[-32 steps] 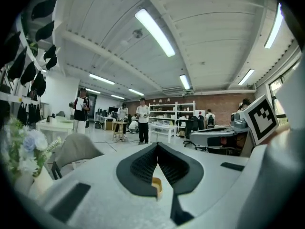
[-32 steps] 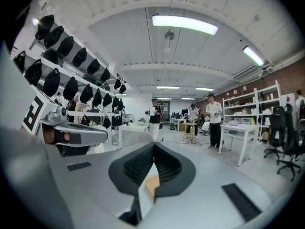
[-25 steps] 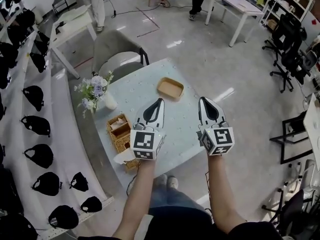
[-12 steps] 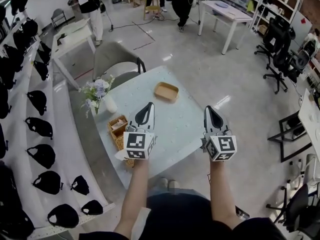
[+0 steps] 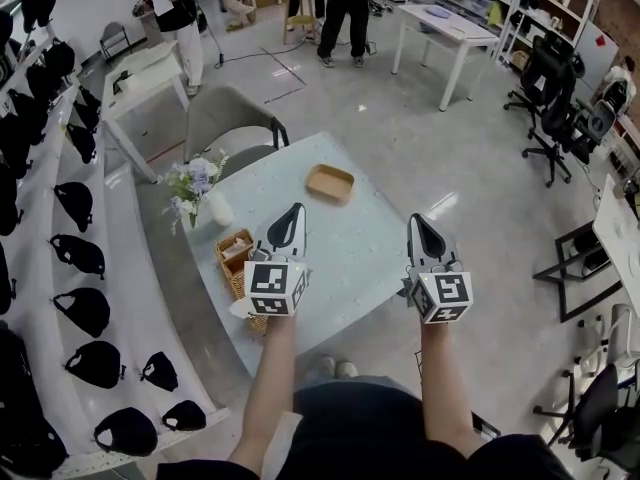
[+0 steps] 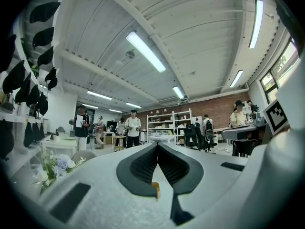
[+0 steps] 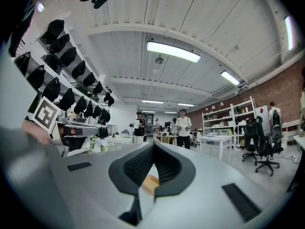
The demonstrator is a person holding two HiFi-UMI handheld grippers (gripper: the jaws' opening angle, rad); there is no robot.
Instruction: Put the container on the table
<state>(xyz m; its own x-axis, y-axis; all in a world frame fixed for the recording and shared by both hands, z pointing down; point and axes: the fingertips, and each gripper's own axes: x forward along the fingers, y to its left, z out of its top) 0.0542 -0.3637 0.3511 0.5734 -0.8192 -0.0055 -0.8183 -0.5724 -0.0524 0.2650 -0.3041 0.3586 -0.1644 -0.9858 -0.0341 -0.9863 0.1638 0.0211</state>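
The container (image 5: 330, 183), a shallow tan rectangular tray, lies on the pale speckled table (image 5: 350, 258) toward its far side. My left gripper (image 5: 297, 208) hovers over the table's middle, short of the container, with its jaws shut and nothing between them. Over the table's right edge my right gripper (image 5: 414, 218) is held level with the left, also shut and empty. In the left gripper view the black pads (image 6: 143, 163) meet at the tip, and a tan sliver of the container (image 6: 155, 189) shows through the gap below. The right gripper view has the same tan patch (image 7: 150, 182).
A wicker basket (image 5: 238, 260) and a white vase of flowers (image 5: 215, 208) stand on the table's left side. A grey chair (image 5: 225, 118) is behind the table. Shelves of black caps (image 5: 70, 258) run along the left. People stand at the far tables (image 5: 345, 8).
Both grippers have drawn back toward me and apart, away from the container. The container stays on the table. My head view has tilted up slightly.
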